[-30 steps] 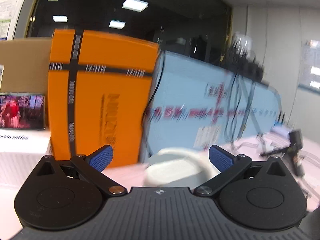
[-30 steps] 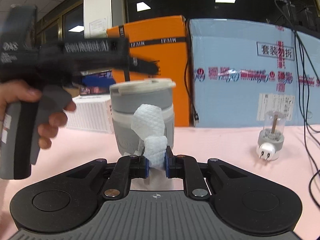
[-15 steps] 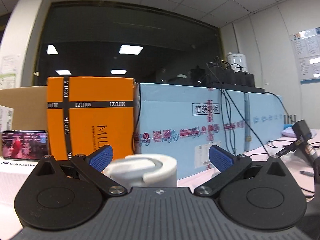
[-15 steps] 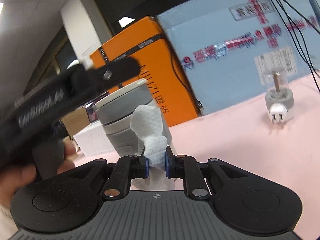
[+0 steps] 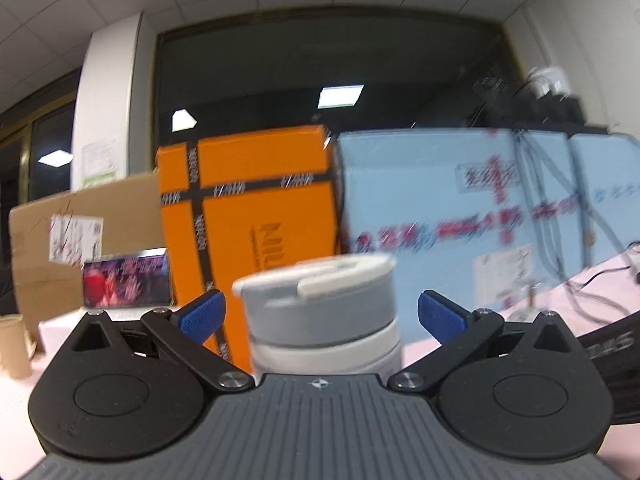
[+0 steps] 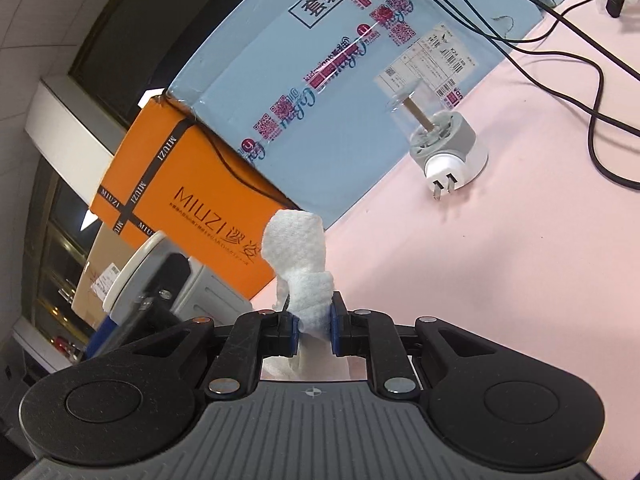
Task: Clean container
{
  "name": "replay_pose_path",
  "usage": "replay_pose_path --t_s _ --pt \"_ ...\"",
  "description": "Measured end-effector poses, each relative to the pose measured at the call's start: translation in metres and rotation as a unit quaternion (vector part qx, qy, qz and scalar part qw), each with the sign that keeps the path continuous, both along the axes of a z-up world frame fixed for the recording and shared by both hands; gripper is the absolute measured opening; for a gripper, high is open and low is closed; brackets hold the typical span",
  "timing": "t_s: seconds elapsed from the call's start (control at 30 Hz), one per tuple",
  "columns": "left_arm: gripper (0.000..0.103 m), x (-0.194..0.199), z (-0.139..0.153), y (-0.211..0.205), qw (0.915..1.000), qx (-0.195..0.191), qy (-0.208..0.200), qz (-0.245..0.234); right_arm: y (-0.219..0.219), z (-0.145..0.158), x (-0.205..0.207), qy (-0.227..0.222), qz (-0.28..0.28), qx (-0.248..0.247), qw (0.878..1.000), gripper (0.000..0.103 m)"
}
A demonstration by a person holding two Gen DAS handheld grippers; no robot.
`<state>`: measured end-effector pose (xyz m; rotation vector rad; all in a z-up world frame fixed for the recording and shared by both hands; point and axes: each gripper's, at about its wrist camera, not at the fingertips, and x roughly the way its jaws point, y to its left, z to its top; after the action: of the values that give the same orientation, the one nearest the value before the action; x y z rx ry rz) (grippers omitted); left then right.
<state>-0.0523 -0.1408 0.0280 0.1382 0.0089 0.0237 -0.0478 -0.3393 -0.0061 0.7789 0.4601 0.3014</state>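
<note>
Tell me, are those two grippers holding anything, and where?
The right gripper pinches a white wipe near its lower end. The left gripper is open around the grey container, not gripping it.
</note>
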Motion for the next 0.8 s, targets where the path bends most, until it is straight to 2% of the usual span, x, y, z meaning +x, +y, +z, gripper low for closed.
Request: replay_pose_path --t_s 0.1,0.2,0.23,0.4,0.5,0.6,0.63,0.73,0.8 --pt "0.101 0.005 0.0 0.006 0.9999 -0.009 0.008 -0.007 0.0 -0.001 0.0 -0.001 0.004 0.001 1.0 0.014" --pt "0.084 0.006 0.004 0.014 0.9993 -0.018 0.016 -0.027 0.001 -0.002 0.0 -0.001 0.009 0.002 1.0 0.014" --pt "0.081 0.006 0.005 0.017 0.9988 -0.024 0.021 -0.036 0.001 -0.002 0.0 -0.001 0.01 0.002 1.0 0.014" --pt "0.08 0.006 0.008 0.025 0.9968 -0.025 0.028 -0.071 0.003 -0.002 0.0 0.0 0.016 0.002 1.0 0.014" --pt "0.079 0.006 0.009 0.04 0.9918 -0.036 0.032 -0.119 0.004 -0.003 0.0 -0.004 0.024 0.008 1.0 0.014" --pt "0.077 0.011 0.013 0.058 0.9817 -0.058 0.041 -0.177 0.004 -0.003 0.0 -0.006 0.025 0.01 1.0 0.014" --pt "0.078 0.013 0.013 0.064 0.9757 -0.057 0.041 -0.207 0.004 -0.003 0.0 -0.006 0.025 0.011 1.0 0.014" --pt "0.077 0.02 0.016 0.076 0.9573 -0.029 0.046 -0.284 0.004 -0.003 0.0 -0.009 0.025 0.017 1.0 0.014" --pt "0.078 0.024 0.017 0.079 0.9486 -0.017 0.048 -0.312 0.004 -0.003 0.0 -0.012 0.027 0.023 0.999 0.014"
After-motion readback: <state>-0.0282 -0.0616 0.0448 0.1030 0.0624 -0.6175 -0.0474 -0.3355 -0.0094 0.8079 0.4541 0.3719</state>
